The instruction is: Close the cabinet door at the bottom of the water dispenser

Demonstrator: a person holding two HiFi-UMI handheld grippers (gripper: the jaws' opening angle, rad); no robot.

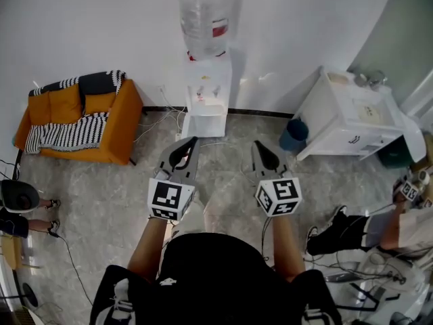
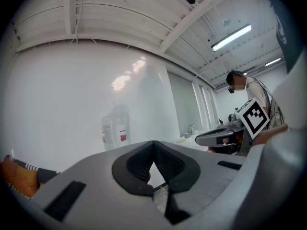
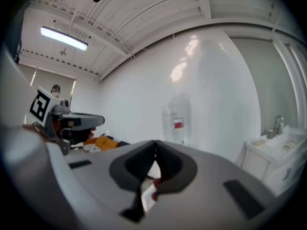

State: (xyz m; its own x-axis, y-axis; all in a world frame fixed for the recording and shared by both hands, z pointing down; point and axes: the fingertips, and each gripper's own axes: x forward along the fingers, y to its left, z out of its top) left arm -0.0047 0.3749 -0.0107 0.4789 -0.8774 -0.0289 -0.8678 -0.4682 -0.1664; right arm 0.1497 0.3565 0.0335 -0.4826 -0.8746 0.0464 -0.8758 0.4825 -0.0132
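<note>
You are holding both claws level and side by side, a gap between them, tips pointing at the white water dispenser [image 1: 206, 93] that is standing against the wall [image 1: 101, 26] ahead. The left claw [image 1: 191, 143] is clenched, its dark pads meeting at the tip with nothing caught between them. The right claw [image 1: 260, 147] is clenched the same way and is carrying nothing. The cabinet door [image 1: 203, 122] is sitting at the foot of the dispenser, ahead of and below the left claw's tips and slightly left of the right claw's line, and neither claw is touching it. You cannot tell from here how far it is standing open or what the compartment behind it is holding. A clear water bottle [image 1: 203, 15] with a red label is sitting neck down on top of the dispenser, above both claws, and its water level is not readable. Ahead and to the right of the right claw, a blue bin [image 1: 294, 135] is standing just beside a white sink cabinet [image 1: 348, 120]. The bin's inside is showing dark, so its contents cannot be made out. Small items are lying on the cabinet's top, too small to name. To the left of the left claw, an orange sofa [image 1: 118, 124] is holding orange cushions [image 1: 64, 103] and a black-and-white striped blanket [image 1: 64, 134]. A seated person [image 1: 379, 229] is showing to the right of the right claw.
</note>
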